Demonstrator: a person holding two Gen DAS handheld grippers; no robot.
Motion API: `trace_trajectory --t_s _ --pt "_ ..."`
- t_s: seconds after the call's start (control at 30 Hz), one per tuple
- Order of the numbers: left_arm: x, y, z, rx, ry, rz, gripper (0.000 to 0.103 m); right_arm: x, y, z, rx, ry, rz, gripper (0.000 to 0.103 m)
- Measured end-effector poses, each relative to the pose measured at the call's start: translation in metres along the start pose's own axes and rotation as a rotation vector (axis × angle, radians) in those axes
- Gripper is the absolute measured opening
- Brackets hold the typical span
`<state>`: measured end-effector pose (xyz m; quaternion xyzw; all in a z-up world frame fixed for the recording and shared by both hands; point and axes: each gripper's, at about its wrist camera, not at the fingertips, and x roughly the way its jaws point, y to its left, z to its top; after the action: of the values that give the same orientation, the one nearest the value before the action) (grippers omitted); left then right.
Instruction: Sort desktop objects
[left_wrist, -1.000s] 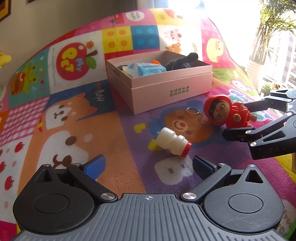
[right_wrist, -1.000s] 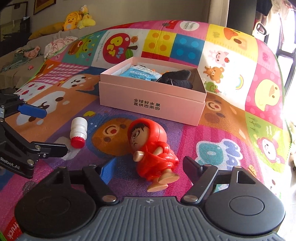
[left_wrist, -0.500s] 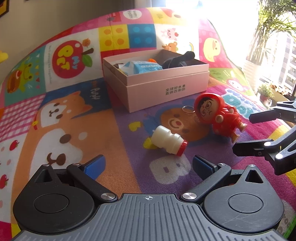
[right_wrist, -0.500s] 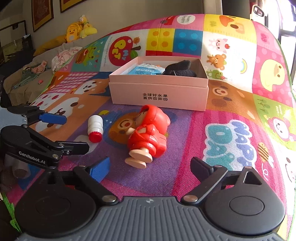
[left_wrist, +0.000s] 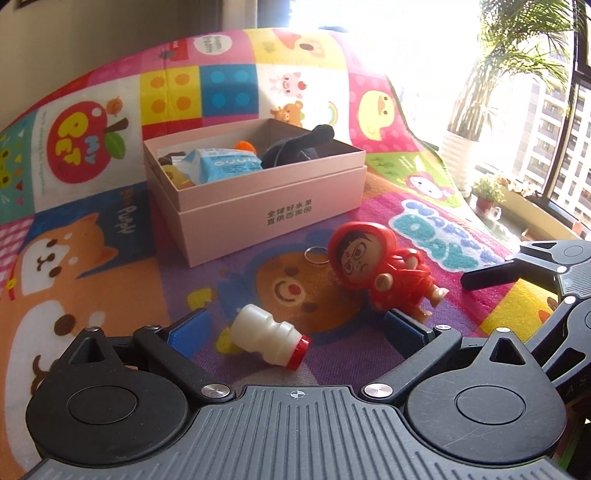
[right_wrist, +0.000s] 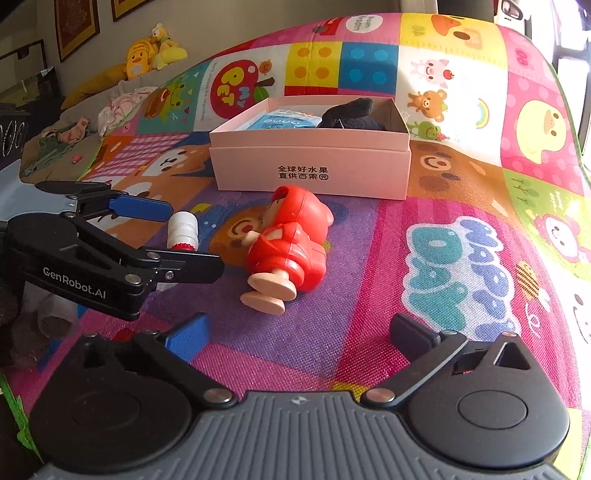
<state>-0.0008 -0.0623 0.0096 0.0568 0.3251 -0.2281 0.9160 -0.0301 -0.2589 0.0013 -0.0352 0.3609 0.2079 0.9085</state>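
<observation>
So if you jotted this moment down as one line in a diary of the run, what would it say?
left gripper: open, around white bottle | right gripper: open, just widened, empty | red doll: lying on mat | pink box: part-filled

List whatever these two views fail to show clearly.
- Pink box contents: right wrist view, the near wall hides all but a blue packet and a dark item.
- Red doll face: right wrist view, turned away.
- Window side: left wrist view, washed out by glare.
- Right gripper: left wrist view, cut off by the edge.
</observation>
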Motion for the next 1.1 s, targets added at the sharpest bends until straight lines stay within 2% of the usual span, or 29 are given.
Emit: trace_trajectory --t_s 0.17,0.37,0.43,0.57,0.63,0.7,0.83,1.1 --pt "0.006 -0.003 0.001 -0.017 0.013 -0.054 0.103 0.0 0.003 0.0 -0.023 0.003 -0.003 0.103" --pt "-0.004 -0.005 0.0 -0.035 0.005 -0.122 0.103 0.0 0.003 -0.001 -0.029 0.006 -0.001 0.103" --pt "-0.007 -0.006 -0.001 -0.03 -0.005 -0.102 0.103 0.0 0.003 -0.001 -0.03 0.005 -0.002 0.103" --pt "-0.005 -0.001 0.0 -0.03 0.005 0.002 0.102 0.001 0.003 0.0 -0.03 0.006 -0.002 0.103" --pt "-0.003 0.002 -0.001 -0.033 0.012 0.024 0.101 0.001 0.003 0.0 -0.03 0.006 -0.002 0.103" --pt "-0.004 0.003 -0.002 -0.027 0.02 0.027 0.09 0.0 0.003 0.0 -0.03 0.005 -0.002 0.103" --pt "-0.005 -0.001 -0.006 -0.003 0.029 0.034 0.085 0.0 0.004 0.0 -0.03 0.005 -0.002 0.103" --pt "-0.006 -0.006 -0.008 0.031 0.035 0.047 0.062 0.001 0.004 0.0 -0.03 0.005 -0.003 0.103"
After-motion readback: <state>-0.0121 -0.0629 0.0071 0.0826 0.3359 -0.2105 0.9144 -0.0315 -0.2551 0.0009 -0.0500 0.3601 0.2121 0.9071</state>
